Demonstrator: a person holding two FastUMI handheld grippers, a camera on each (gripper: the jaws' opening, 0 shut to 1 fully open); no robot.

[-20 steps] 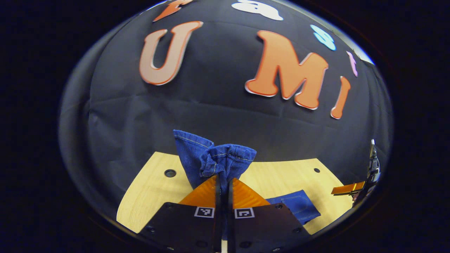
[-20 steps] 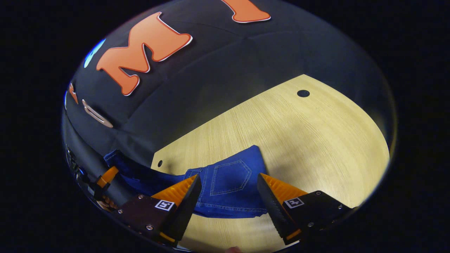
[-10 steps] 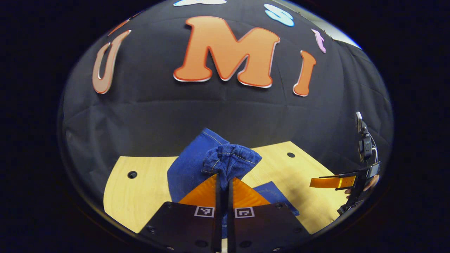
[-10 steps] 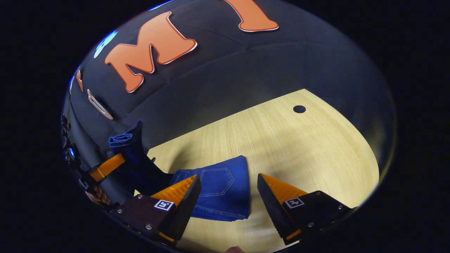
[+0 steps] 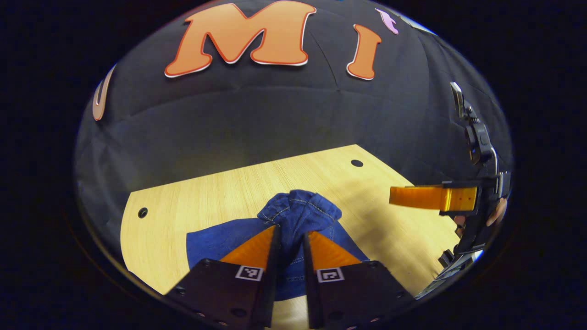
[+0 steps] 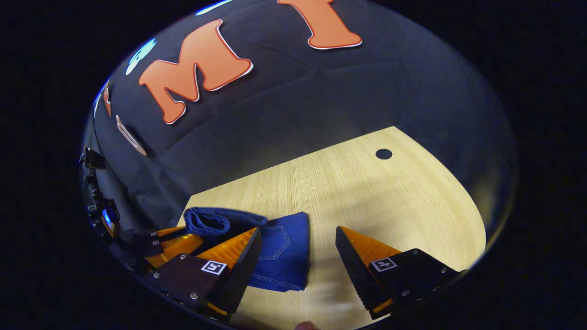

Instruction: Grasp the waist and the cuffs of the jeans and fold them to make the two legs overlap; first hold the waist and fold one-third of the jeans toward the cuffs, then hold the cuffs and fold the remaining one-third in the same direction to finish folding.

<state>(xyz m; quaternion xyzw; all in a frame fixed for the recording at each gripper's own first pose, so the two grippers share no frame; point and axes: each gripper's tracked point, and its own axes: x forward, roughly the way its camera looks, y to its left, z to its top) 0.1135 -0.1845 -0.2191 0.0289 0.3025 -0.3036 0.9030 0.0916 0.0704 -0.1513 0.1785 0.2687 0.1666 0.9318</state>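
Note:
The blue jeans (image 5: 215, 238) lie folded on the wooden table (image 5: 206, 192). My left gripper (image 5: 290, 231) is shut on the bunched cuffs (image 5: 300, 211), low over the folded denim. In the right gripper view, the folded jeans with a back pocket (image 6: 282, 256) lie at the lower left, and the cuffs (image 6: 208, 222) rest on their far side beside the left gripper (image 6: 172, 243). My right gripper (image 6: 297, 234) stands open just above the table, with the right edge of the jeans between its fingers and nothing gripped. It also appears as the right gripper (image 5: 431, 197) at the right edge.
The black cloth wall stands close behind the table. Round holes (image 5: 356, 162) (image 5: 142, 212) mark the table's back corners, one also seen as a hole (image 6: 383, 154). Bare wood stretches to the right of the jeans (image 6: 403, 206).
My left gripper has swung the cuffs from high in the air down and across onto the folded jeans. The right gripper stayed open and hardly moved.

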